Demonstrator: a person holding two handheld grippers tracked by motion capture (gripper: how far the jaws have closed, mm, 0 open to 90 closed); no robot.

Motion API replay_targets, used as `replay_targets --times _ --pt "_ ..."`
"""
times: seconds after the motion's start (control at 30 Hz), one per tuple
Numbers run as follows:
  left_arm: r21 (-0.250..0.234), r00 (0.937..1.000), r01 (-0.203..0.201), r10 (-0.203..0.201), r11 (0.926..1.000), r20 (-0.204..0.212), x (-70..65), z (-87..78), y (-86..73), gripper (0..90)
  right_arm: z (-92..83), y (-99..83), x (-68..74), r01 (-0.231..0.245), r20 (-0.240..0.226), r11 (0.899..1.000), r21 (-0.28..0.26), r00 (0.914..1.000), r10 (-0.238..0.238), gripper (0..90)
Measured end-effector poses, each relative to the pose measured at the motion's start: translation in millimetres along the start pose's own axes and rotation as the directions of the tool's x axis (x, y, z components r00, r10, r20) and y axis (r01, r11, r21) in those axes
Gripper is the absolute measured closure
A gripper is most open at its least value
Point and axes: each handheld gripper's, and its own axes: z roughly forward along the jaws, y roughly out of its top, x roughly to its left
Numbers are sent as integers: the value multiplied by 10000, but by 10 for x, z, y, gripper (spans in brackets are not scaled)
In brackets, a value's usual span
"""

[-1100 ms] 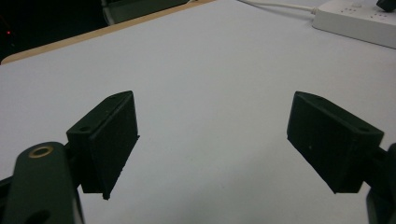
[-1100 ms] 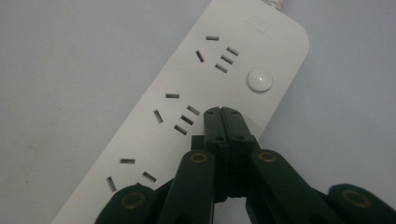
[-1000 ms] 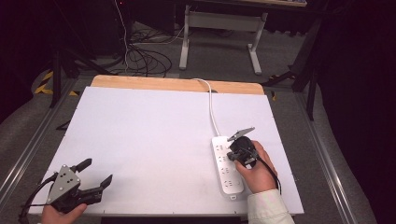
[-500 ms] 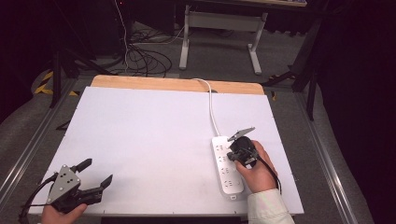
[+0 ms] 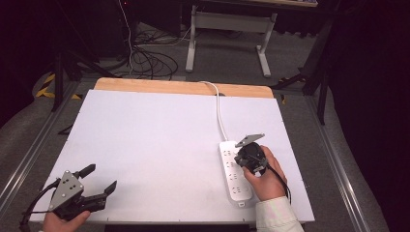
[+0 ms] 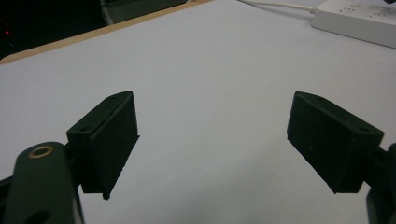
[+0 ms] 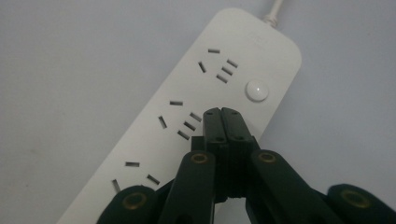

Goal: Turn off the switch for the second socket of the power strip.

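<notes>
A white power strip (image 5: pixel 233 171) lies on the white table at the right, its cord (image 5: pixel 220 108) running to the far edge. My right gripper (image 5: pixel 249 157) hangs over the strip, pointing down. In the right gripper view its jaws are shut together with nothing between them, tips (image 7: pixel 222 114) just above the strip (image 7: pixel 187 107) near the round white button (image 7: pixel 257 90). My left gripper (image 5: pixel 99 181) rests at the near left corner, jaws wide open and empty. The left gripper view shows both pads (image 6: pixel 112 140) over bare table, with the strip (image 6: pixel 357 18) far off.
The white board (image 5: pixel 159 140) covers the table, with a wooden strip (image 5: pixel 179 87) along its far edge. Beyond the table are floor cables (image 5: pixel 145 60) and a metal stand (image 5: pixel 227 34). Metal rails run along both sides.
</notes>
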Motion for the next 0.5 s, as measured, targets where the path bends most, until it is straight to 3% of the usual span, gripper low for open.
replay_targets --times 0.5 --pt "-14 10000 12 -12 10000 -14 -2 2 4 169 -303 -2 9 -98 137 9906 -1361 9998 118 900"
